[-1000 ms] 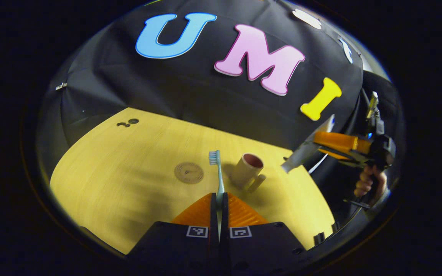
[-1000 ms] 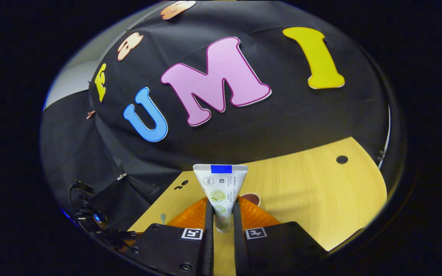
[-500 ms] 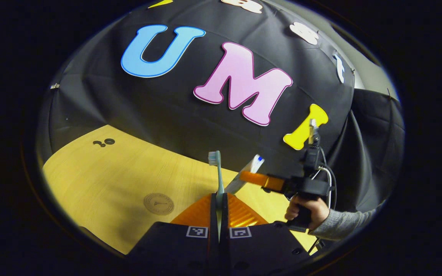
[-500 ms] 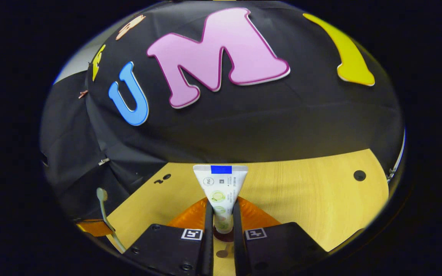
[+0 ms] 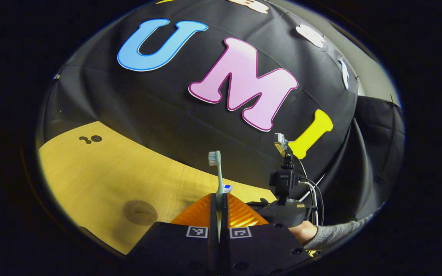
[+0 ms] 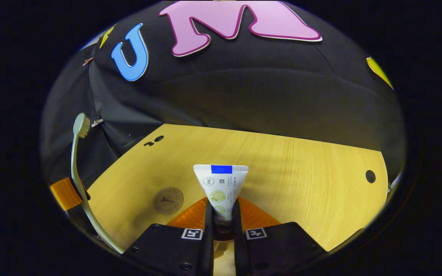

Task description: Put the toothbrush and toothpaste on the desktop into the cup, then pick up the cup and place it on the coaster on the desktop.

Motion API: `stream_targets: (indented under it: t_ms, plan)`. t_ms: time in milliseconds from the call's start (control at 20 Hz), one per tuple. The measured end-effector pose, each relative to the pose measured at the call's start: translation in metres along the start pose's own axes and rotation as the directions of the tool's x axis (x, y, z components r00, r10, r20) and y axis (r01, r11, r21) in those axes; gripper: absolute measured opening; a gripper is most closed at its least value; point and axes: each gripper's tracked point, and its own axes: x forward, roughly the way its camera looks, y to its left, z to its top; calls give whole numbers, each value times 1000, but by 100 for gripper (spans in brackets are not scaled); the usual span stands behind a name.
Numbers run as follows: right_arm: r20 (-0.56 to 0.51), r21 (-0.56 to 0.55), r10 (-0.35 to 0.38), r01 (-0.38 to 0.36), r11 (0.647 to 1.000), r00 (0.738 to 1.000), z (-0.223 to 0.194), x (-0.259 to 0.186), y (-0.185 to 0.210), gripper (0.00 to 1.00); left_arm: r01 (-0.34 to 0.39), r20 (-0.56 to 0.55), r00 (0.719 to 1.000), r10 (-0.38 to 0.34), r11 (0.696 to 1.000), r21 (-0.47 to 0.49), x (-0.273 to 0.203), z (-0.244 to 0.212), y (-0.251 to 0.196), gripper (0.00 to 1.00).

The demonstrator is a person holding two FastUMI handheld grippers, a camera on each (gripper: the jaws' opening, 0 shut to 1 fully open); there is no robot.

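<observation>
We clamp the left gripper (image 5: pixel 219 199) on the toothbrush (image 5: pixel 217 172) and the right gripper (image 6: pixel 221 212) on the toothpaste (image 6: pixel 221 188), both above the desktop (image 6: pixel 301 184) near the coaster (image 6: pixel 168 200).

wooden desktop (image 5: pixel 102 176) across lower frame; small dark holes (image 5: pixel 90 139) at its left edge; one round hole (image 6: pixel 370 176) at right.

Both gripper views look forward and down from above the desktop (image 5: pixel 102 172) toward the far wall, sharing the coaster (image 6: pixel 168 200).
</observation>
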Motion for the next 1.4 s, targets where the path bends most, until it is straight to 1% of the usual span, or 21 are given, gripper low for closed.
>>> stream_targets:
  t_ms: [50,100,150,200,250,300,350,400,450,500,550,600,650,750,800,850,900,1050,1150,1250,1400]
  plan:
    - [6,0,1,-1,1000,1000,3,-1,2,28,1,0,1000,-1,1000,0,5,-1,-1,6]
    - [21,16,18,-18,1000,1000,8,-2,5,29,1,-1,1000,-1,1000,3,8,0,-3,6]
    - [42,34,27,-29,999,999,16,-5,6,33,4,0,1000,-4,1000,3,12,-2,-5,6]
    - [76,53,33,-37,998,997,26,-10,6,38,7,6,1000,-7,1000,0,15,1,-7,6]
    - [109,70,28,-35,997,994,36,-16,4,39,9,16,1000,-9,1000,-5,21,3,-9,6]
    - [140,93,26,-39,995,990,45,-22,-1,52,8,29,1000,-7,1000,-9,27,7,-11,6]
    - [163,123,23,-44,991,986,55,-30,-9,58,4,47,999,-3,1000,-14,33,9,-11,6]
    - [183,159,13,-42,986,983,62,-37,-18,58,1,70,998,1,1000,-20,40,13,-12,6]
    - [200,198,2,-43,979,980,70,-47,-29,54,-7,94,996,9,1000,-21,49,15,-12,6]
    - [217,234,-7,-45,971,976,75,-55,-36,44,-18,111,994,20,1000,-18,57,16,-10,6]
    - [229,262,-15,-46,964,973,78,-63,-42,54,-29,129,991,31,999,-17,64,16,-8,6]
    - [239,279,-28,-41,959,971,80,-73,-51,44,-42,150,988,44,999,-16,71,18,-6,6]
    - [249,292,-42,-34,956,967,82,-83,-58,54,-53,173,983,55,999,-14,77,19,-4,6]
    - [269,320,-63,-28,947,961,81,-105,-70,54,-68,206,976,69,998,-16,88,22,1,6]
    - [275,333,-72,-25,943,959,79,-115,-75,54,-79,213,974,80,997,-17,94,19,5,1]
    - [278,342,-81,-20,939,957,74,-124,-80,54,-90,218,972,91,996,-15,99,14,8,6]
    - [276,349,-92,-11,937,957,69,-133,-84,54,-111,232,967,109,994,-4,102,12,12,6]
    - [250,349,-112,18,937,962,45,-146,-96,54,-154,305,944,127,986,66,107,11,12,6]
    - [227,353,-125,38,935,966,30,-150,-103,54,-217,316,932,175,971,104,110,-3,17,6]
    - [208,373,-129,43,927,970,20,-153,-105,54,-280,314,921,232,953,117,111,-18,20,6]
    - [193,389,-132,47,920,972,11,-153,-105,54,-280,289,929,230,949,147,113,-40,8,6]
